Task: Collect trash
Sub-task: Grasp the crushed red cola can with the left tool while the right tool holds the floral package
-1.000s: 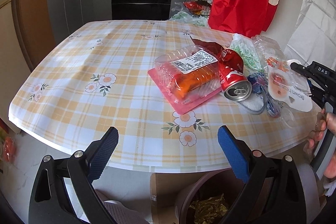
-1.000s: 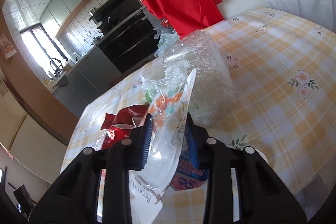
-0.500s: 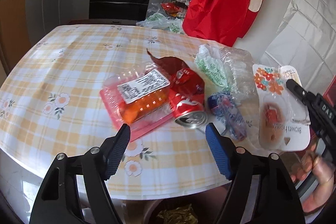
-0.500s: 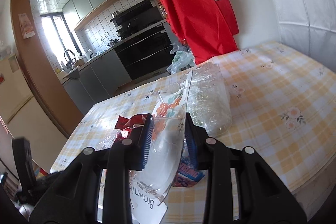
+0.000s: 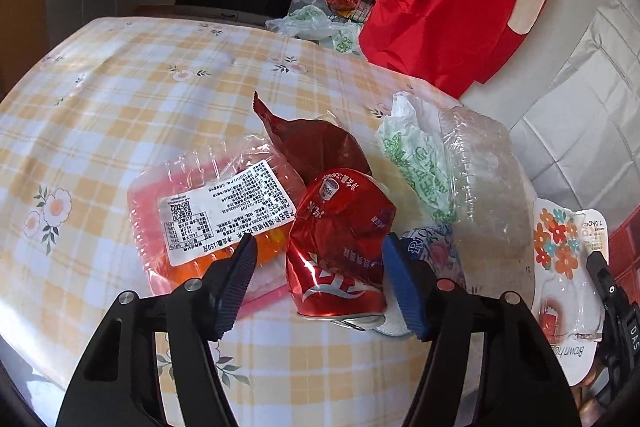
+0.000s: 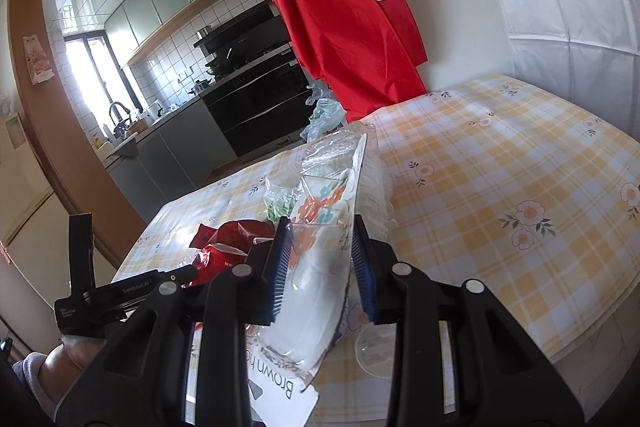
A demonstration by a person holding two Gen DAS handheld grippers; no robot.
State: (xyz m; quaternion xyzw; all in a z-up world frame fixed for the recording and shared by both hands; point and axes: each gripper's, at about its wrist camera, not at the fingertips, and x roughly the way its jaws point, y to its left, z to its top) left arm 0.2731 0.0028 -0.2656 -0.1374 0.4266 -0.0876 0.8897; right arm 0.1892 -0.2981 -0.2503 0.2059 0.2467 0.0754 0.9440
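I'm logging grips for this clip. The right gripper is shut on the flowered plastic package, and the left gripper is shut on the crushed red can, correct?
Not quite. In the left wrist view the left gripper is open, its jaws either side of the crushed red can, not shut on it. The right gripper is shut on the flowered plastic package.

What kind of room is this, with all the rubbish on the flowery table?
It looks like a home kitchen with a dining corner. There is a black oven under a stove with pots, a sink tap by the window, tiled walls, and a table with a yellow checked cloth.
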